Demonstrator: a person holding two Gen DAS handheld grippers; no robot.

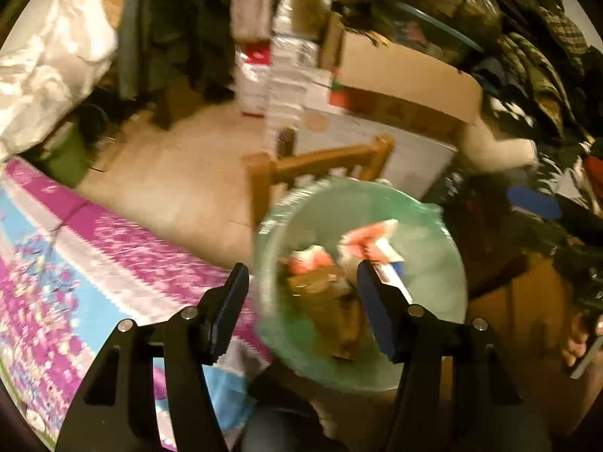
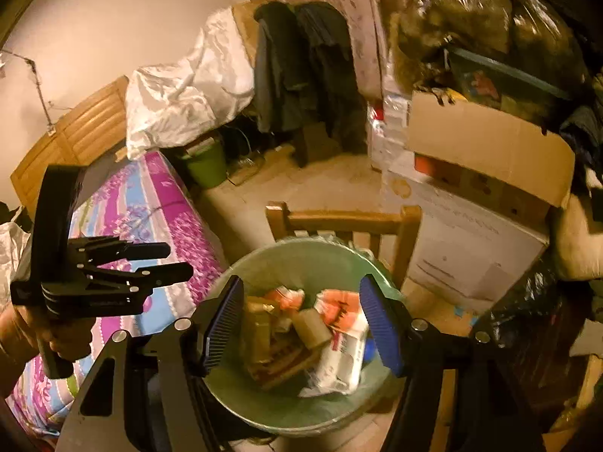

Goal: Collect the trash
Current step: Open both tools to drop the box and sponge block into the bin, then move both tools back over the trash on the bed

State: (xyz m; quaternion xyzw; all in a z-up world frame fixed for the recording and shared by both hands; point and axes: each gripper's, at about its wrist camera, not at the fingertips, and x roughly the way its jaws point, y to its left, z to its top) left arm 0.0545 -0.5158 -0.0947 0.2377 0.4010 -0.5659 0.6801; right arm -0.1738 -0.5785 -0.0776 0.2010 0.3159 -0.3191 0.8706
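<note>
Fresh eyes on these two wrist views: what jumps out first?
The green-lined trash bin, low and central in both views, holds wrappers, cartons and cardboard. The right gripper hangs open and empty above it, while the left gripper stands open to the left, over the bed with the pink and blue cover. Behind the bin stand a wooden chair and stacked cardboard boxes.

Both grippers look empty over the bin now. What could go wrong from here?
The green-lined bin sits close against a wooden chair and the bed edge; a swinging gripper could knock it over. The trash is piled loosely, so cartons might spill. The left gripper and right gripper work close together and may collide.
</note>
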